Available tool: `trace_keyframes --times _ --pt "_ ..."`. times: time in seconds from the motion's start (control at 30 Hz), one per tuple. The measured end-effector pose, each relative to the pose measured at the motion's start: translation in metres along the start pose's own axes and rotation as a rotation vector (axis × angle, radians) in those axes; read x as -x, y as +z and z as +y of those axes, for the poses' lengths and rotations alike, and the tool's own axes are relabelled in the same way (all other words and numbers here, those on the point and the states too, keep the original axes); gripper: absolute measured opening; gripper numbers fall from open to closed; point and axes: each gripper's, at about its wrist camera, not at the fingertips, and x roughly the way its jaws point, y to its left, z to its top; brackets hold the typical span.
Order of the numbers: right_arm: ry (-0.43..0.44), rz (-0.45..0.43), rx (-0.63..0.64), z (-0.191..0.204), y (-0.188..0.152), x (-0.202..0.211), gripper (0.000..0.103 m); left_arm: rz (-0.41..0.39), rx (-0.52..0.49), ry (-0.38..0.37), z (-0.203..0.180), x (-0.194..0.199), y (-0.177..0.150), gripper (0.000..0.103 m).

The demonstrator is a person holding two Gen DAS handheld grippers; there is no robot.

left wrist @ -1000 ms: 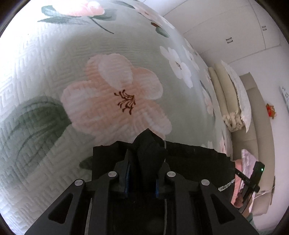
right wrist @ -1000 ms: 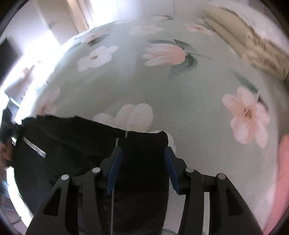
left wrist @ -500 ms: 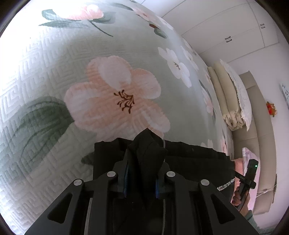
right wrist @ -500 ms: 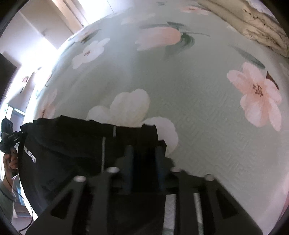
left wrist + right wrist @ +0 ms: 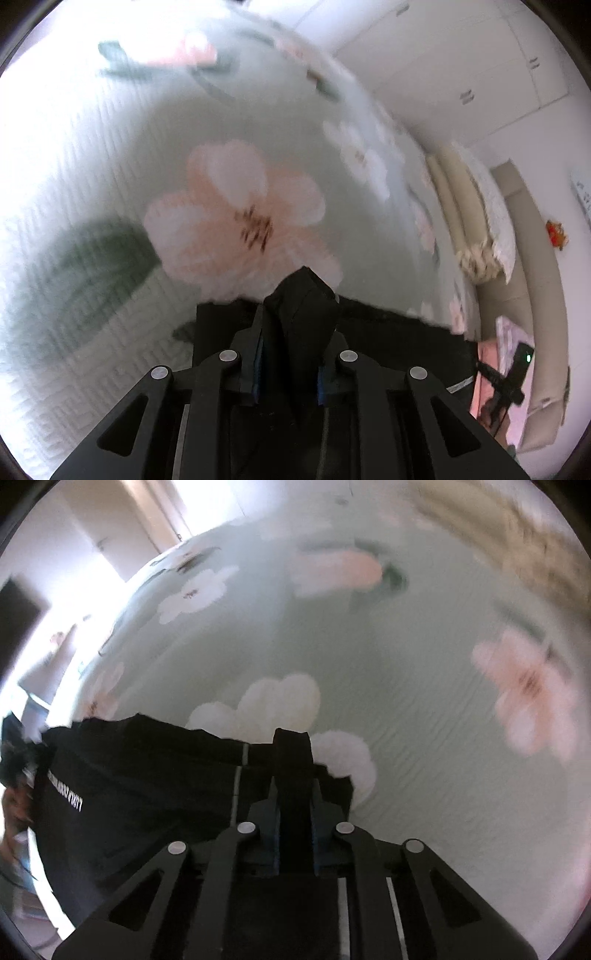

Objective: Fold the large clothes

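A black garment with small white lettering lies on a pale green floral bedspread. In the right wrist view my right gripper is shut on a bunched fold at the garment's right end, and a tuft of black cloth sticks up between the blue pads. In the left wrist view my left gripper is shut on another pinched peak of the same black garment, whose far edge runs off to the right. Both grippers point steeply down at the bed.
Folded beige bedding is stacked at the head of the bed, with white wardrobe doors behind. The other gripper and a hand show at the right edge and at the left edge. A bright doorway lies far left.
My right gripper's jaws have closed from wide apart onto the garment's fold. My left gripper has lifted a little, still clamped on its pinch of cloth.
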Motion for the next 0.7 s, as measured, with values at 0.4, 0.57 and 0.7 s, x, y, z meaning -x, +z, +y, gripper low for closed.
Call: trace_keyframes --times 0.4,0.57,0.7 --pt "-0.128 0.126 0.036 0.018 0.018 -0.083 0.012 0.031 0.036 0.193 0.023 -0.047 0.032 0.013" --pt "-0.166 0.126 0.021 0.019 0.016 -0.086 0.018 0.007 0.013 0.2 0.03 -0.045 0.02 0.018" --pt "-0.12 0.131 -0.076 -0.001 0.025 -0.062 0.038 -0.048 -0.077 0.255 0.012 -0.007 0.026 0.023"
